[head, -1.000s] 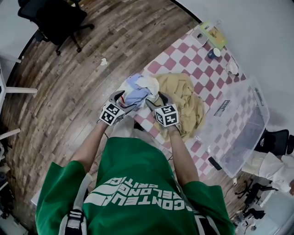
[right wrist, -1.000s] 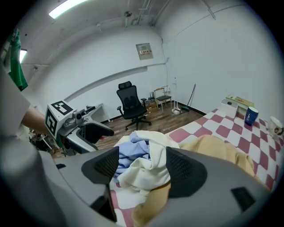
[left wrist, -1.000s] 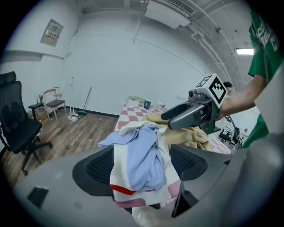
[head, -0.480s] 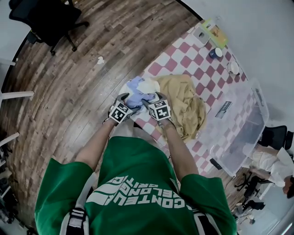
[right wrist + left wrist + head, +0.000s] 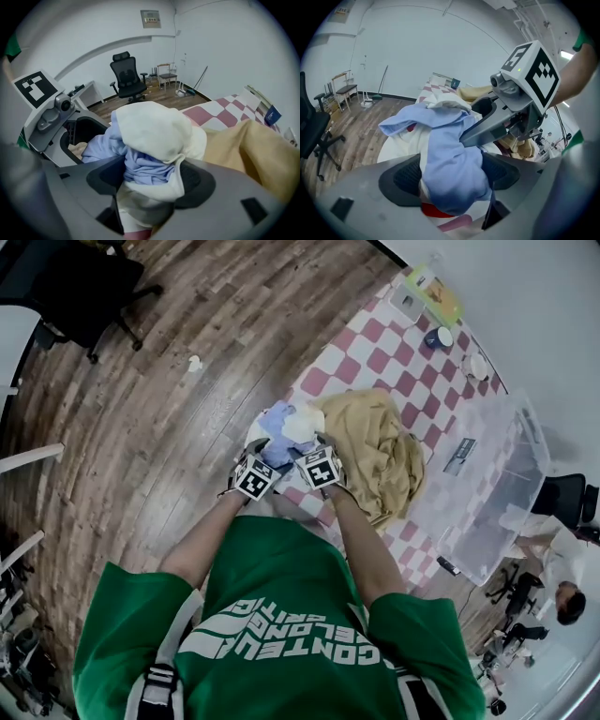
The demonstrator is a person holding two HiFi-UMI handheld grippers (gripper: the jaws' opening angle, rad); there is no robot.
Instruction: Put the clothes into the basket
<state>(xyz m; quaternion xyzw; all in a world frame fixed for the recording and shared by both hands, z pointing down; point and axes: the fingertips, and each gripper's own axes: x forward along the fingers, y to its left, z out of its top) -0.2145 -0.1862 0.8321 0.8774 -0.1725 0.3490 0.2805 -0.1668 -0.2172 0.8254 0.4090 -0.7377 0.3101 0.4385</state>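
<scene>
A bundle of light-blue and white clothes (image 5: 286, 425) lies at the near corner of the checkered table (image 5: 370, 343). Both grippers reach into it from the person's side. My left gripper (image 5: 264, 454) stands wide, with blue cloth (image 5: 450, 159) hanging between its jaws (image 5: 452, 176). My right gripper (image 5: 309, 444) has its jaws closing, and the pads squeeze the white and blue cloth (image 5: 150, 140) between them (image 5: 152, 180). A tan garment (image 5: 380, 442) is spread beside the bundle. The clear plastic basket (image 5: 525, 442) sits at the table's right end.
Small items, among them a yellow-green box (image 5: 433, 292) and a dark cup (image 5: 438, 337), stand at the table's far end. Black office chairs (image 5: 66, 287) are on the wood floor to the left. Another person (image 5: 562, 592) sits at the right edge.
The two grippers have come closer together around the blue and white bundle, and they now sit deeper in it. The tan garment and the basket have not moved.
</scene>
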